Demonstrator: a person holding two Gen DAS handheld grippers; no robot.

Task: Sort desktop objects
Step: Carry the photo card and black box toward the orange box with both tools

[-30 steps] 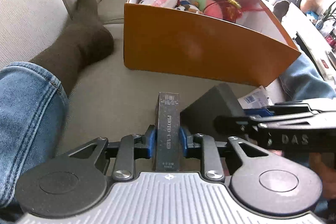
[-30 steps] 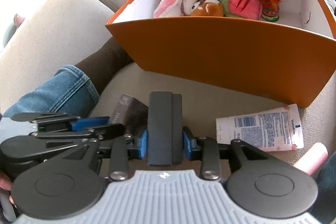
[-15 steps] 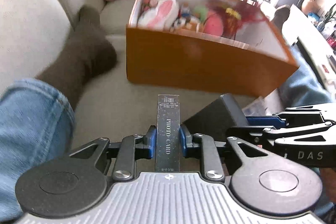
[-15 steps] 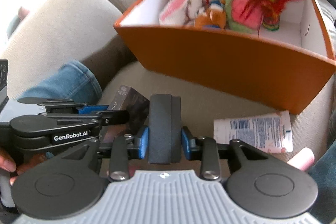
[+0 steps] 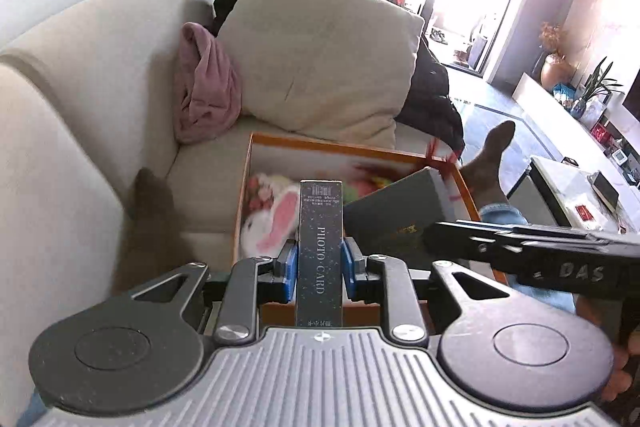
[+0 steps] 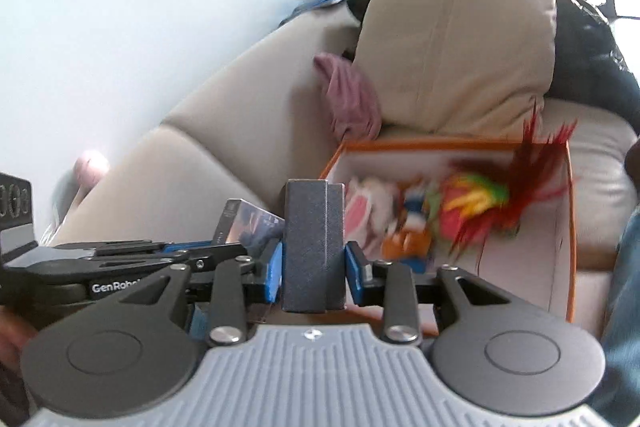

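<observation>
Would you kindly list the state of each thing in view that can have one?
Left gripper: shut on the photo card box, held upright.
Right gripper: shut on the dark grey box, held upright.
Orange box: open, holding soft toys.
Pink cloth: crumpled against the cushion.

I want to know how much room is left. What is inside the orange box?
The orange box holds a white rabbit plush, a small orange toy and a red feathered toy. Both held items cover its near part.
</observation>
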